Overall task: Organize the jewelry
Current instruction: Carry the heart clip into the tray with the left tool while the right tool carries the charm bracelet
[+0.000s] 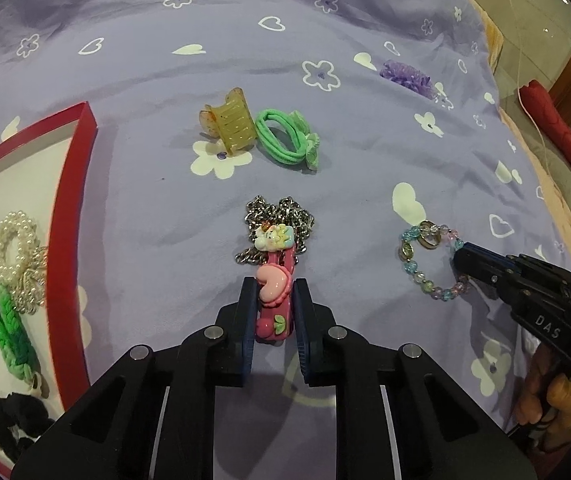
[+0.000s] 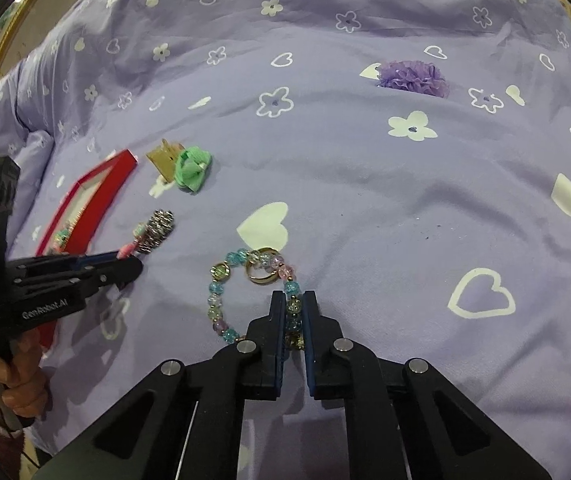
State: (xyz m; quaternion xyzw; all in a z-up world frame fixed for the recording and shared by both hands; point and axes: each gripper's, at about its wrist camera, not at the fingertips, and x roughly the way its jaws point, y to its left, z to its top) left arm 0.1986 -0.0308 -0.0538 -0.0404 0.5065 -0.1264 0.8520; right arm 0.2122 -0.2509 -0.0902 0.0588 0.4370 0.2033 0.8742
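lilac heart+flower print bedspread (image 1: 325,20); left hand-held gripper (image 1: 273,292) clamps pink clip (image 1: 271,308), right hand-held gripper (image 2: 294,300) pinches bead bracelet (image 2: 221,304).

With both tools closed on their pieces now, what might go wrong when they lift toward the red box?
1. The pink hair clip in the left tool lies on the silver chain; the chain may snag and drag along.
2. The gold ring rests against the pastel bead bracelet held by the right tool; lifting may flick it away.
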